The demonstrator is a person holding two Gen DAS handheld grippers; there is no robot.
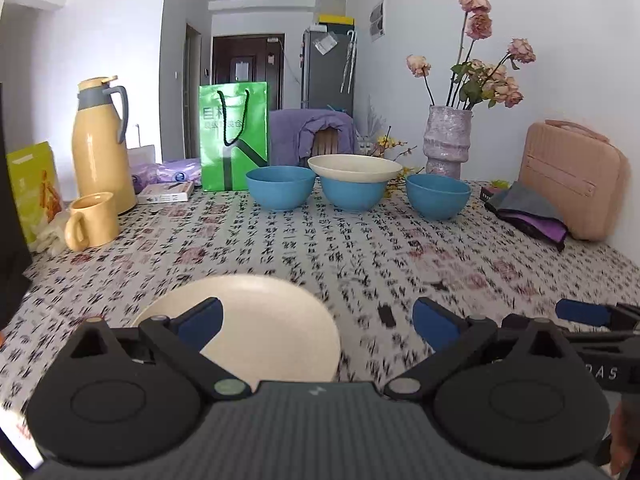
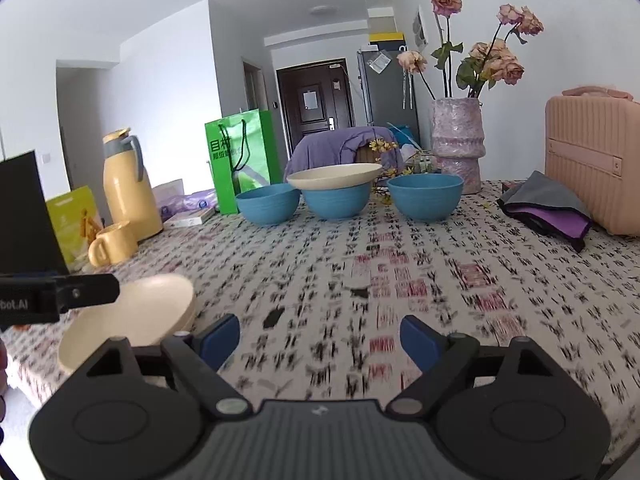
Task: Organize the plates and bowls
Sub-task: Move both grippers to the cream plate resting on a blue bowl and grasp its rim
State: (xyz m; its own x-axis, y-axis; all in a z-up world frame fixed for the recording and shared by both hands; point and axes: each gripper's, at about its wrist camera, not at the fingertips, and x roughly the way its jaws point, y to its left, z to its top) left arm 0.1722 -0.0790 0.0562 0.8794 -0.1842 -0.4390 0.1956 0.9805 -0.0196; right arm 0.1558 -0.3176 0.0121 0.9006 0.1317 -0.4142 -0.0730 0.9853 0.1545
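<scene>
Left gripper (image 1: 316,326): jaws wide apart, nothing between them. Near plate (image 1: 256,336) lies on the tablecloth (image 1: 360,248) at the table's near edge, under and just ahead of the left finger; contact cannot be told.

Right gripper (image 2: 320,340): jaws wide apart, over bare cloth. The near plate sits to its left, near but apart; in this view it looks like a stack of plates, count unclear.

Far side: three blue bowls in a row, left bowl (image 1: 280,192), middle bowl (image 1: 352,198), right bowl (image 1: 438,196). Far plate (image 1: 354,168) rests on the middle bowl, overhanging its rim.
</scene>
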